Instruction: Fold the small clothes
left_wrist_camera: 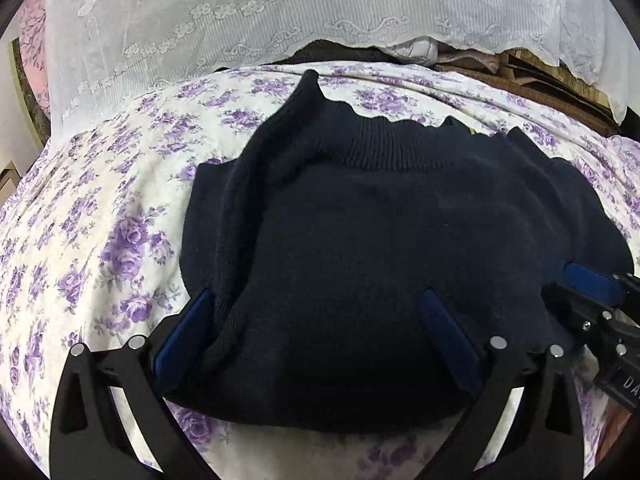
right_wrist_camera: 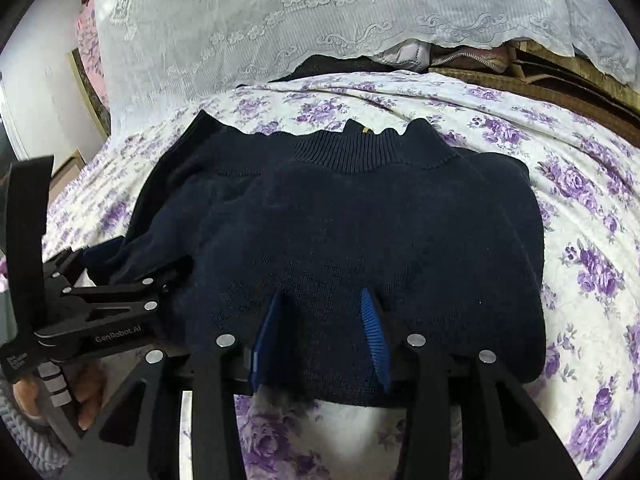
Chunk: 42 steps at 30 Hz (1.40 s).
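Note:
A navy knit sweater [left_wrist_camera: 380, 220] lies folded on the floral bedsheet [left_wrist_camera: 100, 220], its ribbed collar [left_wrist_camera: 384, 148] on the far side. My left gripper [left_wrist_camera: 316, 320] stands wide open astride the sweater's near left corner, one blue pad beside the fabric's edge and the other resting on top. In the right wrist view my right gripper [right_wrist_camera: 324, 308] is open over the near edge of the sweater [right_wrist_camera: 360, 220], pads apart, with the knit lying loose between them. A blue pad [left_wrist_camera: 592, 280] of the right one shows at the sweater's right side.
A white lace cloth [left_wrist_camera: 280, 20] hangs over stacked things at the back. Brown cardboard [right_wrist_camera: 560, 76] lies at the back right. A hand [right_wrist_camera: 84, 396] holds the left gripper's black body [right_wrist_camera: 100, 320]. Bedsheet [right_wrist_camera: 580, 240] extends on both sides of the sweater.

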Each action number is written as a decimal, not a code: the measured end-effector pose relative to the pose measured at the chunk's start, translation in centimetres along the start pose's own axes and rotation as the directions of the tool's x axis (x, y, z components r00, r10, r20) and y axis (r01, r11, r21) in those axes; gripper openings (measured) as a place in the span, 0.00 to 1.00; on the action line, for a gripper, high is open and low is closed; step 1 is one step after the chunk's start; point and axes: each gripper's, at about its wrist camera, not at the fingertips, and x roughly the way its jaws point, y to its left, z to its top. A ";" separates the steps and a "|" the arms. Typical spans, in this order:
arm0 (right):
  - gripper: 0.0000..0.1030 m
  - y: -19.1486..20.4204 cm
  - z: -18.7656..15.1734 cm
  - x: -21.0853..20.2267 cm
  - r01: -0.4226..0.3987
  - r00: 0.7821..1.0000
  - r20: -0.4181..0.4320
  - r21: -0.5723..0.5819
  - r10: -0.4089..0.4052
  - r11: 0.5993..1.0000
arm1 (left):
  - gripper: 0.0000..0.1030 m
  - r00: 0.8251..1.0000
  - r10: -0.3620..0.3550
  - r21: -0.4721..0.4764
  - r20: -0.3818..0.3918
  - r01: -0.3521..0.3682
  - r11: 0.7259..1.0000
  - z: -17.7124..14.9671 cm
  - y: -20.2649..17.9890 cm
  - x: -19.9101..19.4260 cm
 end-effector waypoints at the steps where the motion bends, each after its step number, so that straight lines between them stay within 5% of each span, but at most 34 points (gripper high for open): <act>1: 0.41 -0.2 0.0 -0.1 -0.013 1.000 0.007 0.012 0.013 1.000 | 0.96 1.000 0.012 -0.003 0.009 -0.012 1.000 -0.2 0.0 -0.3; 12: 0.43 -1.7 -1.5 -3.4 -0.057 0.993 0.112 0.122 0.044 0.991 | 0.96 0.997 0.015 -0.060 0.080 -0.010 0.998 -2.3 0.6 -4.5; 16: 0.43 -1.4 -2.6 -4.5 -0.048 0.992 0.123 0.126 0.033 0.991 | 0.96 0.995 -0.075 -0.155 0.059 0.083 0.984 -2.7 2.9 -5.1; 18: 0.43 -1.6 -3.0 -5.0 -0.047 0.990 0.137 0.146 0.026 0.988 | 0.96 0.984 -0.173 -0.248 0.052 0.181 0.952 -2.7 5.2 -5.0; 23: 0.44 -3.1 -3.6 -5.3 -0.067 0.988 0.152 0.218 0.033 0.974 | 0.96 0.899 -0.428 -0.426 0.092 0.424 0.800 -2.8 10.1 -3.6; 30: 0.45 -3.0 -3.8 -5.2 -0.074 0.987 0.152 0.223 0.040 0.972 | 0.95 0.829 -0.552 -0.443 0.089 0.530 0.723 -1.4 10.1 -0.9; 33: 0.45 -3.1 -3.8 -5.1 -0.083 0.987 0.151 0.231 0.048 0.969 | 0.95 0.821 -0.562 -0.445 0.106 0.544 0.711 -0.7 10.5 -0.6; 35: 0.45 -3.2 -3.8 -5.1 -0.086 0.987 0.149 0.233 0.052 0.969 | 0.92 0.831 -0.545 -0.462 0.117 0.531 0.710 -0.5 11.3 -0.5; 39: 0.45 -3.4 -3.8 -4.9 -0.100 0.987 0.149 0.243 0.065 0.965 | 0.84 0.803 -0.578 -0.528 0.146 0.557 0.641 -1.2 13.2 -1.2; 42: 0.45 -3.8 -3.8 -4.7 -0.118 0.986 0.145 0.258 0.082 0.959 | 0.84 0.794 -0.593 -0.506 0.133 0.569 0.648 -1.5 12.7 -1.7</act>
